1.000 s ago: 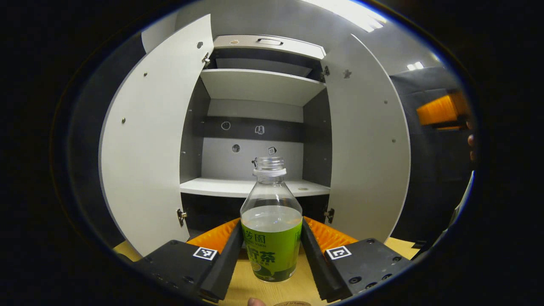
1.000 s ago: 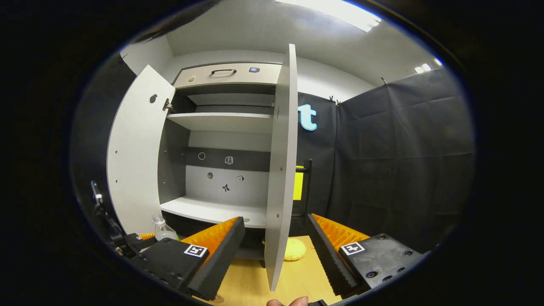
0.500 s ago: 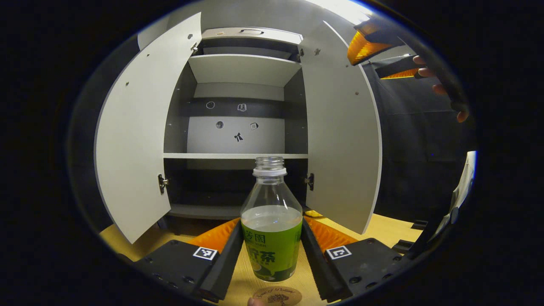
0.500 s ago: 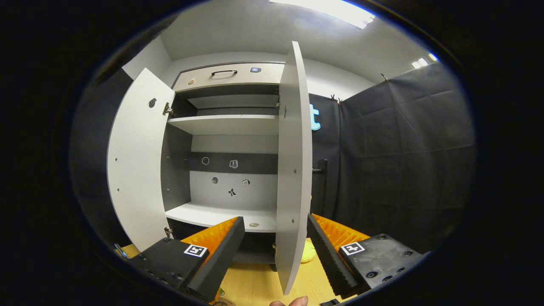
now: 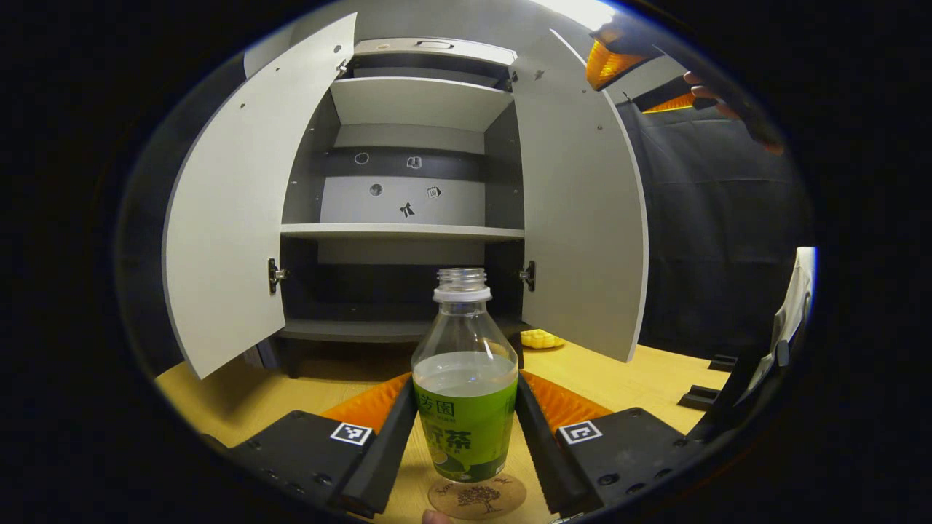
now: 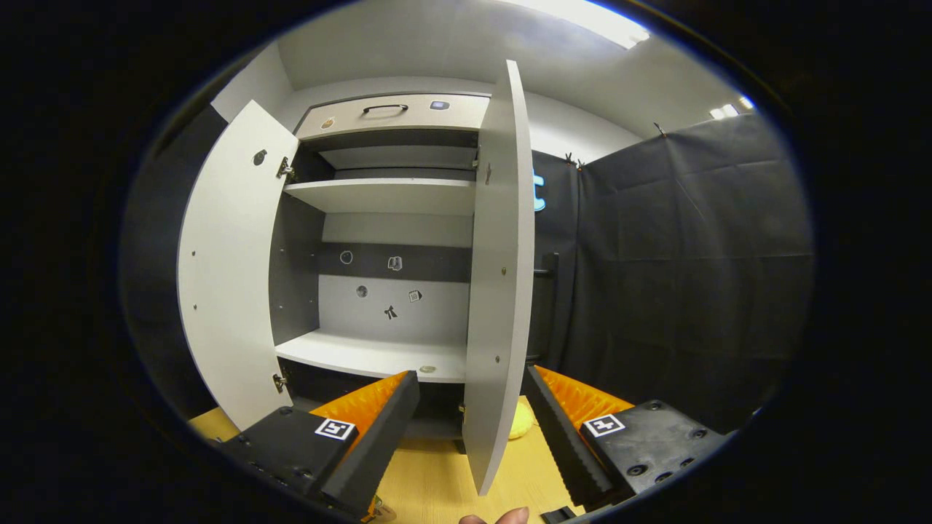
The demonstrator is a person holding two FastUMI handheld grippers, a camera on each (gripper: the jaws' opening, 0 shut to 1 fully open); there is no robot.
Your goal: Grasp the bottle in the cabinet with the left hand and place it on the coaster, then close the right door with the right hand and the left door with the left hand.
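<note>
Ahead of both hand-held grippers stands the cabinet [image 5: 408, 211], grey-white with dark inner walls, both doors swung open. From the left gripper view, the left door [image 5: 233, 204] hangs out to the left of the left hand-held gripper [image 5: 466, 444] and the right door [image 5: 582, 218] to its right, with a shelf [image 5: 400, 231] between them and small stickers on the back panel. From the right gripper view, the right door [image 6: 499, 276] is seen nearly edge-on, its free edge lying just beyond the gap between the fingers of the right hand-held gripper [image 6: 473, 429], not touched by either finger; the left door [image 6: 226, 269] stands farther off to that gripper's left.

Below the cabinet runs the wooden surface [image 5: 626, 378]. A small yellow object [image 5: 540, 338] lies on it near the foot of the right door, beyond the left hand-held gripper and to its right.

Between the left hand-held gripper's fingers stands the bottle [image 5: 464, 378], upright, uncapped, about half full of clear liquid, with a green label. Both fingers press its sides, so the gripper holds it narrowly. Directly under the bottle's base lies the round coaster [image 5: 477, 496]; whether the base touches it I cannot tell.

The right hand-held gripper stands wide and holds nothing. High to the right in the left gripper view, it [image 5: 641, 84] appears again, with a person's fingers around it.
</note>
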